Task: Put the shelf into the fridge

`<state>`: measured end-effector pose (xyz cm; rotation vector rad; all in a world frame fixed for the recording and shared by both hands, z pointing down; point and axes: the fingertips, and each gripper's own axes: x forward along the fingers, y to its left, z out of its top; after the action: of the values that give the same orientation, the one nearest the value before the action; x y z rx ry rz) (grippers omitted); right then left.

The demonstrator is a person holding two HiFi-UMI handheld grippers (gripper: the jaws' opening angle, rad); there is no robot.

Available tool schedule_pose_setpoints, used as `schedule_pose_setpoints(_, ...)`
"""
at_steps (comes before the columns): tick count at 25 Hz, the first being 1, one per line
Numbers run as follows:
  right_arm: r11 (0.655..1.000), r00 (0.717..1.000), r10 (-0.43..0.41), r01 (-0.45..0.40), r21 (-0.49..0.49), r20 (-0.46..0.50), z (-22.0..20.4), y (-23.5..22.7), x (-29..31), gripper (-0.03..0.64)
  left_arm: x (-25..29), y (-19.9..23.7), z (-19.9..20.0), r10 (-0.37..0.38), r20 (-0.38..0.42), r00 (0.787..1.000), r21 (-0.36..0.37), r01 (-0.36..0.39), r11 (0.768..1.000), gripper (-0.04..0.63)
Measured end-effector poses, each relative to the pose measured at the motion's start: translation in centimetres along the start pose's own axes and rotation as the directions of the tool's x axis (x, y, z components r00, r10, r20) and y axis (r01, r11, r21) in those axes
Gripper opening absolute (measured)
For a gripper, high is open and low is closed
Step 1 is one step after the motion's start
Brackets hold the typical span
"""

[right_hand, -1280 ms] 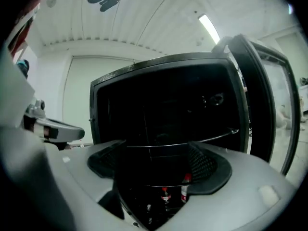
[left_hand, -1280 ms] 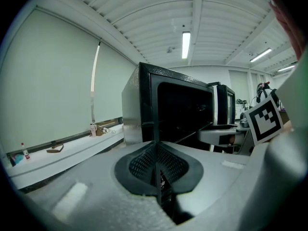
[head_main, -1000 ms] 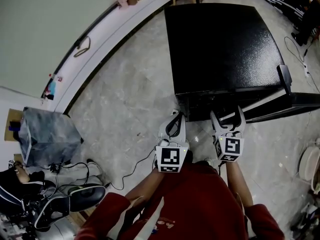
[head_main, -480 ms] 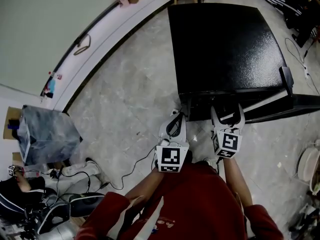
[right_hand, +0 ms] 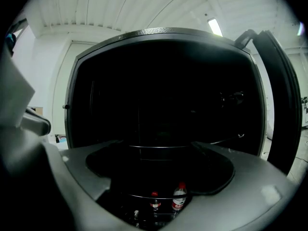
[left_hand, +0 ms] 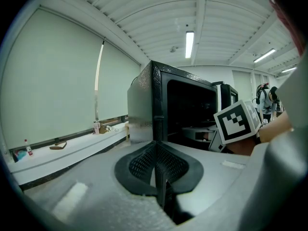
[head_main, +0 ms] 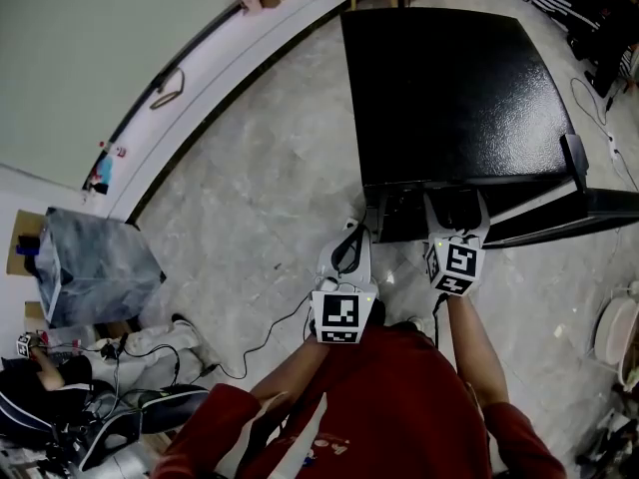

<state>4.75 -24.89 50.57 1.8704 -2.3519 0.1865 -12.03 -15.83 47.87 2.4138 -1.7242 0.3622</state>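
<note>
The black fridge (head_main: 449,88) stands on the floor with its door (head_main: 599,203) swung open to the right. My right gripper (head_main: 455,208) is open at the mouth of the fridge. In the right gripper view it (right_hand: 159,150) looks into the dark inside (right_hand: 163,90), where a thin wire shelf edge (right_hand: 159,146) runs across between the jaws and a second wire rail (right_hand: 144,195) lies lower. Two red-capped bottles (right_hand: 178,196) stand below. Whether the jaws touch the wire I cannot tell. My left gripper (head_main: 350,233) is shut and empty (left_hand: 155,146), just left of the fridge's front corner (left_hand: 154,105).
A grey wrapped box (head_main: 95,267) sits on the floor at the left, with bags and shoes (head_main: 150,392) and a cable (head_main: 270,337) nearby. A long white sill (head_main: 200,78) runs along the wall. A white round object (head_main: 614,327) lies at the right edge.
My right gripper has moved forward into the fridge opening. The left gripper has stayed where it was, shut.
</note>
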Motion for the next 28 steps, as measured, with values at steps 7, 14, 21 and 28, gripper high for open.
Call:
schedule_pose_setpoints(7,1.0,1.0,0.004,-0.004,0.017,0.003,0.3,0.1,2.2,0.414,-0.1,1.0,0.1,0.01,0.002,1.0,0.001,-0.01,1.0,-0.002)
schedule_pose_setpoints(14,1.0,1.0,0.01,-0.01,0.003,0.002,0.7,0.5,4.5,0.416,-0.3,1.8,-0.2,0.021,-0.005,1.0,0.003,-0.021,1.0,-0.002)
schedule_pose_setpoints(21,1.0,1.0,0.012,-0.012,-0.008,0.009,1.1,0.3,5.7,0.422,-0.9,1.7,-0.1,0.039,-0.009,0.999,0.013,-0.039,0.999,-0.002)
schedule_pose_setpoints(28,1.0,1.0,0.014,-0.014,-0.018,0.017,1.4,0.4,6.9,0.428,-1.6,2.0,-0.3,0.054,-0.011,0.999,0.021,-0.053,0.998,-0.002)
